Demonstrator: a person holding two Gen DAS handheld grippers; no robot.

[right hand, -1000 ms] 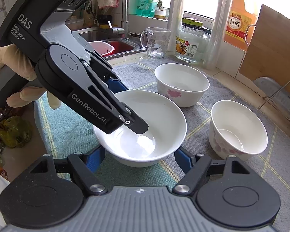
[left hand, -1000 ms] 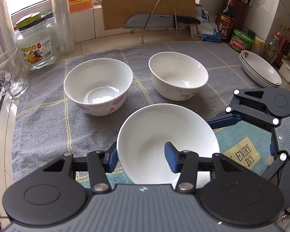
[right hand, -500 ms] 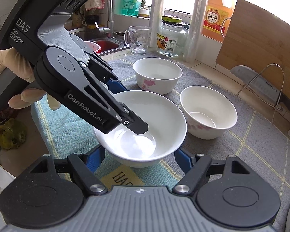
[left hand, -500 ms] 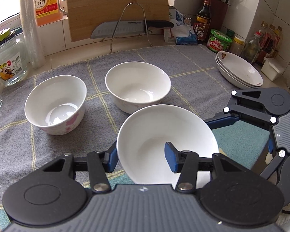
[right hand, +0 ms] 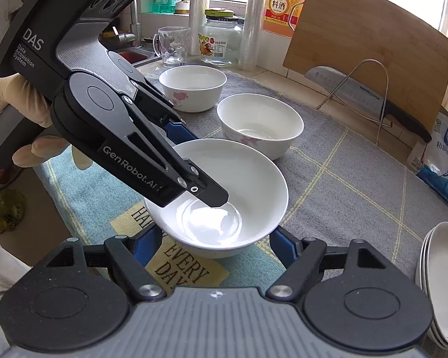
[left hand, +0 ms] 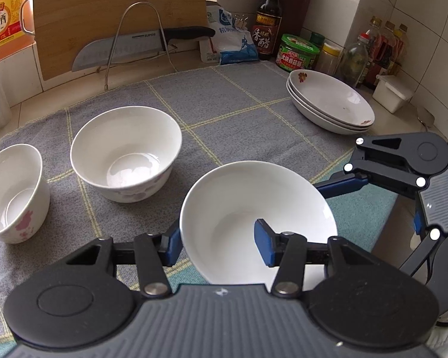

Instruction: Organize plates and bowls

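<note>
The plain white bowl point(left hand: 254, 217) hangs above the near edge of the grey checked cloth point(left hand: 254, 113), mouth up and tipped slightly; being round, it has no long axis. The left gripper point(left hand: 216, 243) pinches its near rim, one pad inside and one outside, while the right gripper point(right hand: 210, 246) straddles its underside, though I cannot tell whether those pads press it. The bowl's base is hidden, and the plate stack point(right hand: 442, 283) at far right is cut off in the right view.
</note>
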